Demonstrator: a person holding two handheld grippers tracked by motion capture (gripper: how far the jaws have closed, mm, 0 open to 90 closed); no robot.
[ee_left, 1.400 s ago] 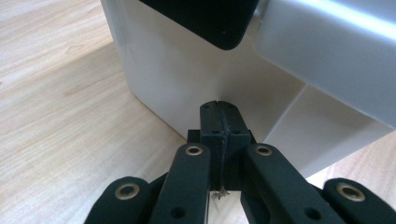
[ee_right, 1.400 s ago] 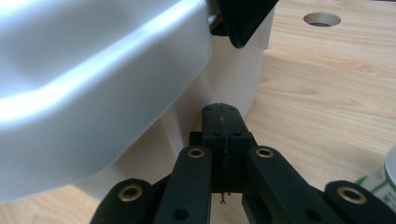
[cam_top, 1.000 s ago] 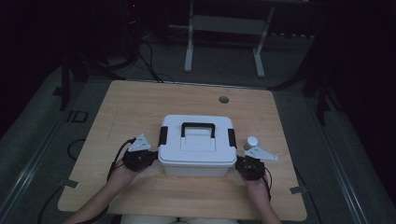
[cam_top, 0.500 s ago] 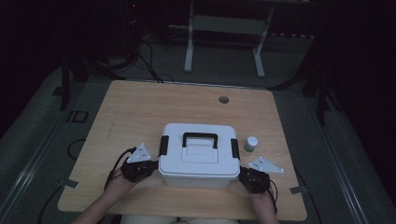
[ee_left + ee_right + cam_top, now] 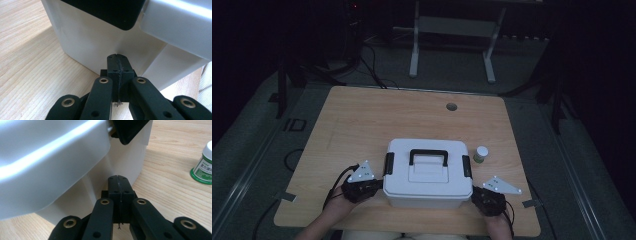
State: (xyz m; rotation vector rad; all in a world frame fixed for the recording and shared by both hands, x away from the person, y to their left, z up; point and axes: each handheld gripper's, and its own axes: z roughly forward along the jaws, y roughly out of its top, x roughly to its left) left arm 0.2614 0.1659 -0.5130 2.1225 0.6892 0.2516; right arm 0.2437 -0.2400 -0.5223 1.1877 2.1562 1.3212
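- We see a white box [image 5: 427, 172] with a black handle [image 5: 428, 156] sitting near the front edge of the wooden bench [image 5: 362, 120].
- Our left tongs [image 5: 374, 186] press their tips against the box's left wall, pinched together with nothing between them.
- Our right tongs [image 5: 476, 195] do the same on the right wall, also pinched together and empty.
- A small bottle [image 5: 481, 154] with a green label stands just beside the box's right back corner.
- The room around the bench is too dark to make out.
- Our arms are cut off at the bottom.
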